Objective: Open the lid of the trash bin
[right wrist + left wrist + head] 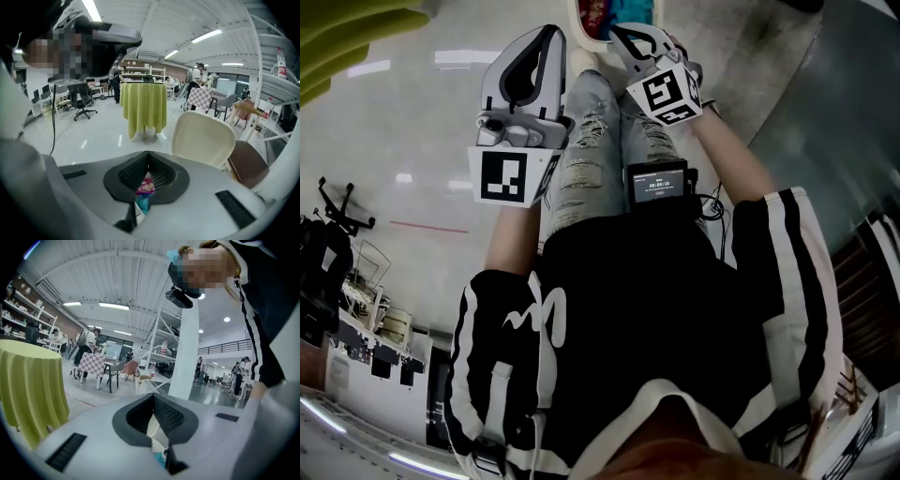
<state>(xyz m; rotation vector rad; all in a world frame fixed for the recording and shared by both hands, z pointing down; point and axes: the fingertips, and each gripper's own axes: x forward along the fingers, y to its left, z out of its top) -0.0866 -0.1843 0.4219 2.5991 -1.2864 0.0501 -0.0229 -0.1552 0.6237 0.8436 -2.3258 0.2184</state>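
Probably light, stiff plastic, the lid (not clearly seen) of the bin point(581, 23) at 12 o'clock is best taken by its free edge. The left gripper point(153, 395) and right gripper point(148, 153) are held closed and empty.

No legible text, digits on waist-worn screen point(656, 184) too small to read

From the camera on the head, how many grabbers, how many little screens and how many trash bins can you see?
Grippers: 2, the left gripper and the right gripper
Small screens: 1, the screen worn at the waist
Trash bins: 1, the trash bin at the top edge
Total: 4
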